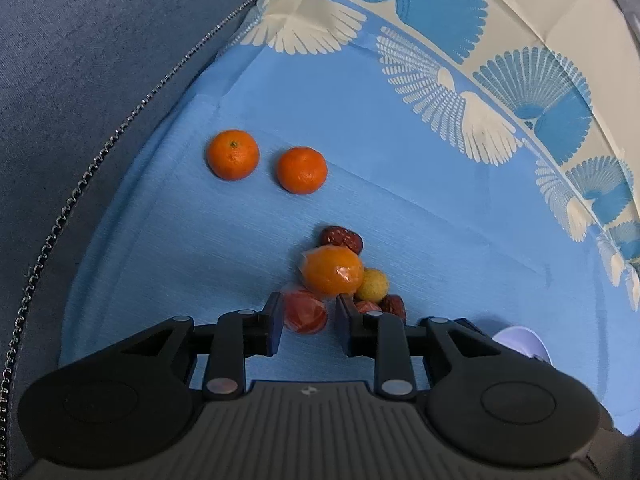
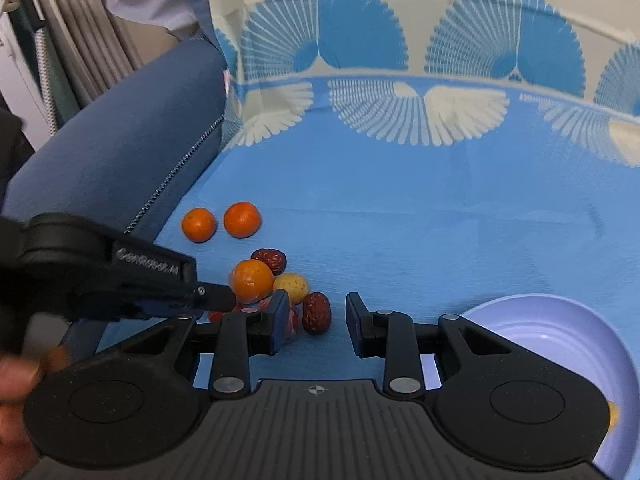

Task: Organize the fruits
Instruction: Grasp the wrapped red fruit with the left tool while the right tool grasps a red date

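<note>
On the blue cloth (image 1: pixel 400 128), two loose mandarins were seen well apart from the pile: one (image 1: pixel 233 154) at about ten o'clock in the left wrist view, the other (image 1: pixel 302 170) just beside it toward eleven. The same pair was found at ten o'clock in the right wrist view. A heap of fruit was gathered nearer the cameras: a red date (image 1: pixel 341 238) at its far side, a wrapped orange (image 1: pixel 333 271) on top, a small yellow fruit (image 1: pixel 372 285) touching it at three o'clock, and a second date (image 2: pixel 316 313) at the near right edge.

The left gripper (image 1: pixel 307 316) was held partly open, a wrapped red fruit (image 1: pixel 305 312) lying between its fingers; contact could not be judged. The right gripper (image 2: pixel 318 320) was spread wide and held nothing, the second date lying just ahead of its gap. A lilac bowl (image 2: pixel 560 344) was seen at four o'clock in the right wrist view.
</note>
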A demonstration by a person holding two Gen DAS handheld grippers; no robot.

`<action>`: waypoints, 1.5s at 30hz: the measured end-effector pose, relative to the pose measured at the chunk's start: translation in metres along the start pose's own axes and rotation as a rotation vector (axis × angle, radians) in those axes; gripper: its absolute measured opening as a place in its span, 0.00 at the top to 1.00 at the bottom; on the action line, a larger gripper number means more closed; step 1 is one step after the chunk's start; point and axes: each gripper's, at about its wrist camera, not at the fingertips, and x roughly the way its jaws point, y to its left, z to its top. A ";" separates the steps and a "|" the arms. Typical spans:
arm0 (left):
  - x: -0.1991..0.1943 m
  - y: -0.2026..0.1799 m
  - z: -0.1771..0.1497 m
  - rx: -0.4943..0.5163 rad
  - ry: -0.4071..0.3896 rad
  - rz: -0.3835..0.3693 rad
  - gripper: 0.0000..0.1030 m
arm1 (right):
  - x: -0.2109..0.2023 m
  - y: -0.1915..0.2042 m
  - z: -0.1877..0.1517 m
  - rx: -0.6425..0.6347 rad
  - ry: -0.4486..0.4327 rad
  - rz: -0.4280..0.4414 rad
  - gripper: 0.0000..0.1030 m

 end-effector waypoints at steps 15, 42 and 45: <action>0.014 -0.004 0.002 0.008 0.017 0.027 0.62 | 0.046 -0.003 0.003 0.020 0.079 -0.016 0.68; 0.013 0.002 0.003 -0.013 0.015 0.046 0.69 | 0.036 -0.001 0.001 -0.013 0.064 -0.008 0.85; 0.014 0.005 0.003 -0.027 0.021 0.054 0.69 | 0.030 -0.001 0.002 -0.022 0.064 -0.021 0.85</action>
